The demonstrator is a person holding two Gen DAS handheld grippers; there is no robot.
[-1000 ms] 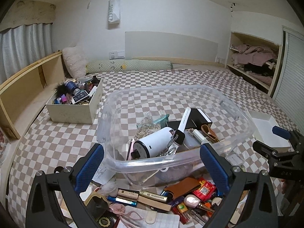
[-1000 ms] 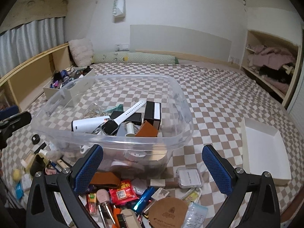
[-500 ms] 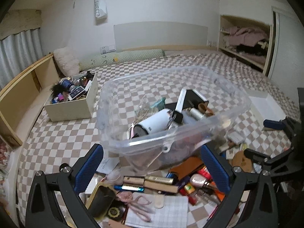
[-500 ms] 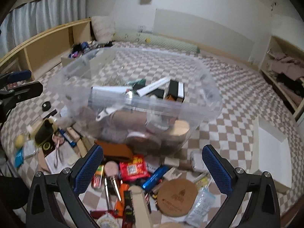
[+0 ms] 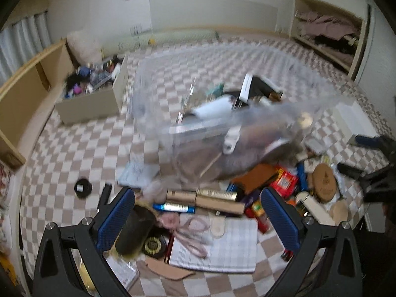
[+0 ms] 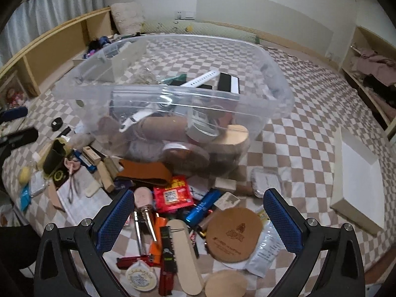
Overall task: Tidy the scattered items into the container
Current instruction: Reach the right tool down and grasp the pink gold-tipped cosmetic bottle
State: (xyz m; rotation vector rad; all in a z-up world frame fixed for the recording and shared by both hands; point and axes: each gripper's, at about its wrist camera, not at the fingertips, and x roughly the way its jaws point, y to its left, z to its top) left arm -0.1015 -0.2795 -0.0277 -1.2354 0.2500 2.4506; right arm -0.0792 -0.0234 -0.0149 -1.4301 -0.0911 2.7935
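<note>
A clear plastic bin (image 5: 235, 104) (image 6: 173, 94) stands on the checked bedspread, holding a white cylinder, a white-strapped watch (image 6: 200, 80) and a black-and-white box. In front of it lies a pile of scattered items: pink scissors (image 5: 193, 232), gold tubes (image 5: 212, 198), a brown wallet (image 6: 146, 173), a red packet (image 6: 173, 195), a blue tube (image 6: 203, 208), a cork coaster (image 6: 234, 235) and a wooden stick (image 6: 184, 252). My left gripper (image 5: 198, 219) hangs open above the pile's left part. My right gripper (image 6: 199, 217) is open over its right part, holding nothing.
A cream box (image 5: 94, 99) full of several small things sits left of the bin. A shallow white box (image 6: 356, 173) lies to the right. A wooden shelf (image 6: 49, 47) runs along the left side, and the bed's front edge is close below the pile.
Both views have tilted down and pulled back, so the pile in front of the bin shows more fully. The left view is motion-blurred. Both grippers stay open.
</note>
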